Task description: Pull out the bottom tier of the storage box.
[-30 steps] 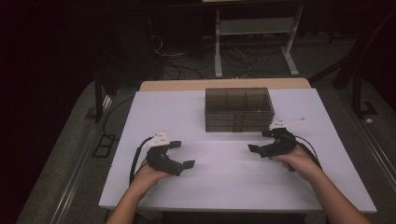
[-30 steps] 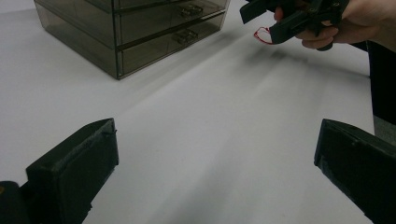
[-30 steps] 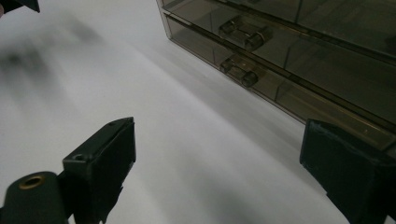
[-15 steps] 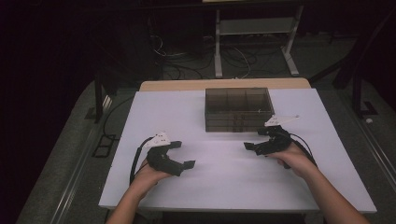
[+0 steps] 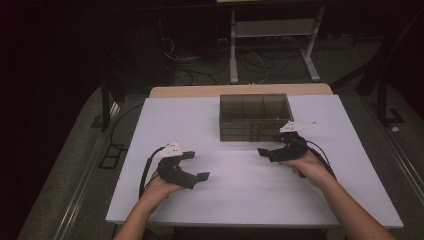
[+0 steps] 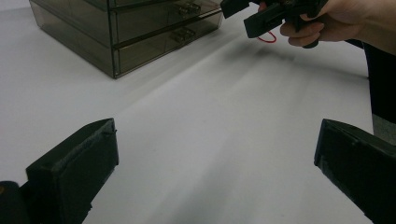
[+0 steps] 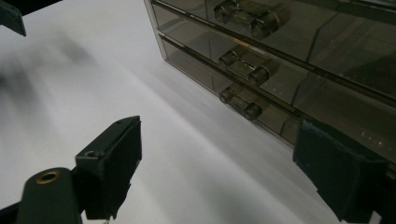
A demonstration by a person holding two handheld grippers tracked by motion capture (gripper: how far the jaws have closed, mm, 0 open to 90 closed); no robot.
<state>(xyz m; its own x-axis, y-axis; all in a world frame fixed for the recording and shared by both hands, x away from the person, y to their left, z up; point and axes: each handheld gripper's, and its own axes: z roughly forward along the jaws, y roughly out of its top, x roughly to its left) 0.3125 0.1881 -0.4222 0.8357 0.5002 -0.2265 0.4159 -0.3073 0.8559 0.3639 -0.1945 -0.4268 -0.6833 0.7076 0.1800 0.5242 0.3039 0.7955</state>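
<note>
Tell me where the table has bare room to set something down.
Bare: the strip between left gripper and right gripper, the table left of the drawer box, and the near edge. Tight: between the box front and right gripper.

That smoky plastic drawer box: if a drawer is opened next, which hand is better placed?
Probably the right. The right gripper is open beside the drawer box, its drawer handles close ahead. The left gripper, also open, sits farther back on the table.
</note>
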